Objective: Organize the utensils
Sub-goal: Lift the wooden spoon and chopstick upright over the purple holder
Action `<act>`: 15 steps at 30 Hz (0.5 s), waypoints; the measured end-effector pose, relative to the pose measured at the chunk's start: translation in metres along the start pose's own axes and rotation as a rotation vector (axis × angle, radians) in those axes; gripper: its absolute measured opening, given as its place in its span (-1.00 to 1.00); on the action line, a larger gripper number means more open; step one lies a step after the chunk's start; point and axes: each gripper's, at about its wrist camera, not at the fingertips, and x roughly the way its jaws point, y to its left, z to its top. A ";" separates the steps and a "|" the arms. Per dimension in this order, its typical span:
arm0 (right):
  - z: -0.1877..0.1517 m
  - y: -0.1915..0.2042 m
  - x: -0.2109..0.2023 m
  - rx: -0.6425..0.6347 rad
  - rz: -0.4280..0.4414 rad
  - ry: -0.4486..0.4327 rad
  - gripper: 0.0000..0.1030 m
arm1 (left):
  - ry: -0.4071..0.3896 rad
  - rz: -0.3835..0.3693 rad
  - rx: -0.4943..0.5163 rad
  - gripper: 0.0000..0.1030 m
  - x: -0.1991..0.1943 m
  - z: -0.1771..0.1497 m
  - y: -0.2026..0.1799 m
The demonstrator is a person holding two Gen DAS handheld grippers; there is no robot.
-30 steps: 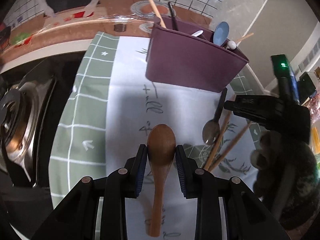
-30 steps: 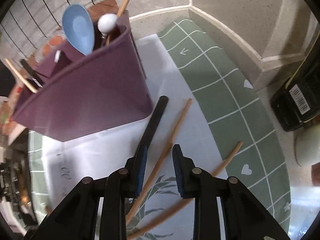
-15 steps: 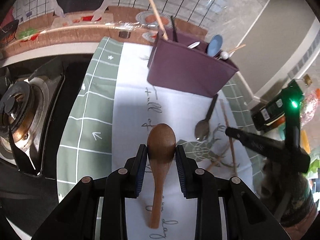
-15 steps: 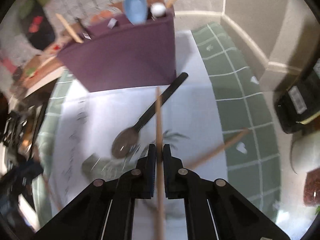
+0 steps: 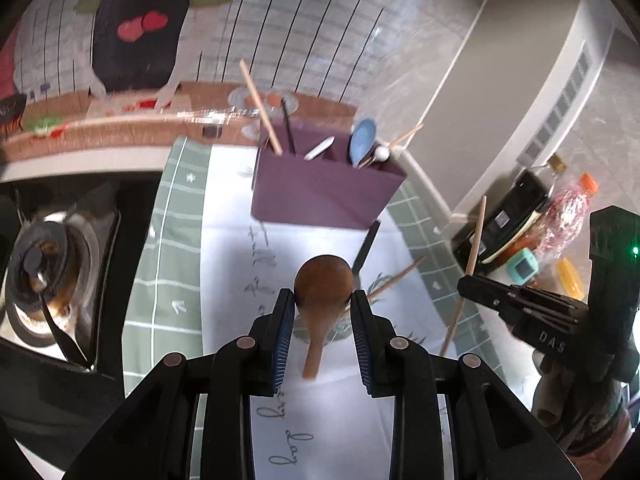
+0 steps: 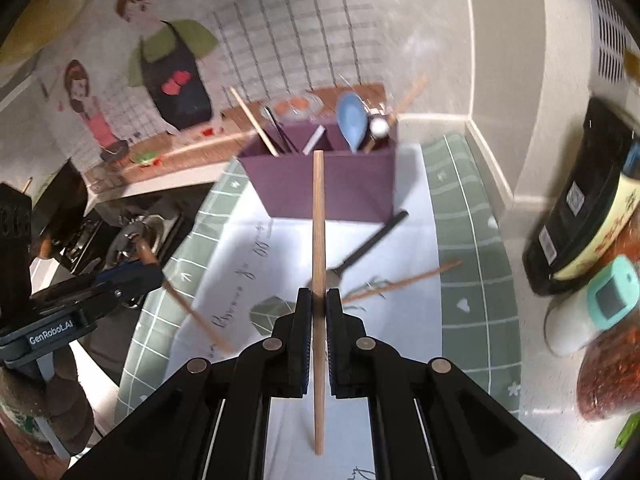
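Note:
My left gripper is shut on the bowl of a brown wooden spoon, held above the white mat with its handle hanging toward me. My right gripper is shut on a wooden chopstick, lifted off the mat and pointing at the purple utensil holder. The holder stands at the far end of the mat and holds a blue spoon, chopsticks and other utensils. A black-handled metal spoon and a second chopstick lie on the mat below.
A gas stove burner sits left of the green-edged mat. At the right stand a dark jar, a teal-and-white device and a red-filled bottle. Tiled wall and a corner lie behind the holder.
The right gripper closed on one chopstick and lifted it off the mat. The left gripper rose with the wooden spoon. Both views now look from higher up.

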 end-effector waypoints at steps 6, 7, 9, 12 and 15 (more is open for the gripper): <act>0.006 0.015 -0.017 -0.056 0.002 -0.062 -0.89 | -0.050 -0.004 0.045 -0.43 -0.020 0.009 -0.015; 0.007 0.017 -0.019 -0.062 0.004 -0.066 -0.89 | -0.062 -0.004 0.052 -0.43 -0.025 0.011 -0.018; 0.011 0.021 -0.025 -0.078 0.004 -0.082 -0.89 | -0.081 -0.003 0.063 -0.43 -0.031 0.014 -0.021; 0.020 0.027 -0.037 -0.105 0.010 -0.118 -0.89 | -0.105 -0.013 0.085 -0.43 -0.043 0.025 -0.027; 0.036 0.035 -0.055 -0.152 -0.006 -0.176 -0.89 | -0.139 -0.021 0.111 -0.43 -0.057 0.044 -0.036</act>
